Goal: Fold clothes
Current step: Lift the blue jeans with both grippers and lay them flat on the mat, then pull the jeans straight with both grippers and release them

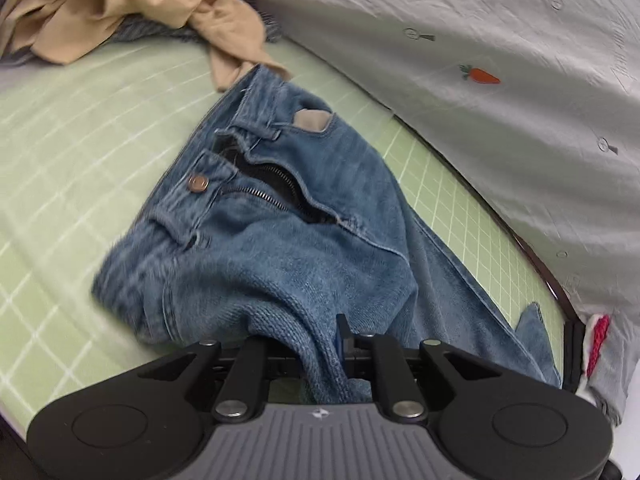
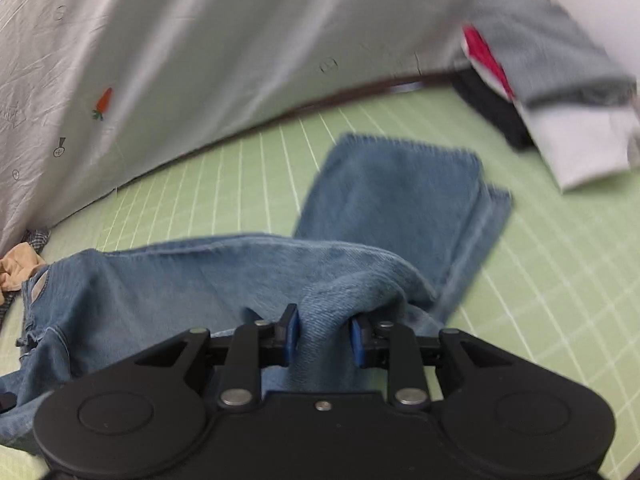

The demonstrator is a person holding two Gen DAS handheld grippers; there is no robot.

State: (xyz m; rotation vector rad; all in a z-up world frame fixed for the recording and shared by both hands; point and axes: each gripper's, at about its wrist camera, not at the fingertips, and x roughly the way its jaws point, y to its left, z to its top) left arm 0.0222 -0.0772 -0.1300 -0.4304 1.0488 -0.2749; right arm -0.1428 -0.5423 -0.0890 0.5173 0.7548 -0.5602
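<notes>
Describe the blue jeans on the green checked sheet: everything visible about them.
The blue jeans are mid-wash denim, lying crumpled on the green checked sheet. The fly is unzipped, showing a dark zipper and a copper button at the waistband, with a pale pocket lining poking out. The legs trail away to raw, frayed hems. A tan garment touches the waistband. The left gripper pinches a denim fold near the hips; the right gripper has a bunched fold of leg between its blue pads.
</notes>
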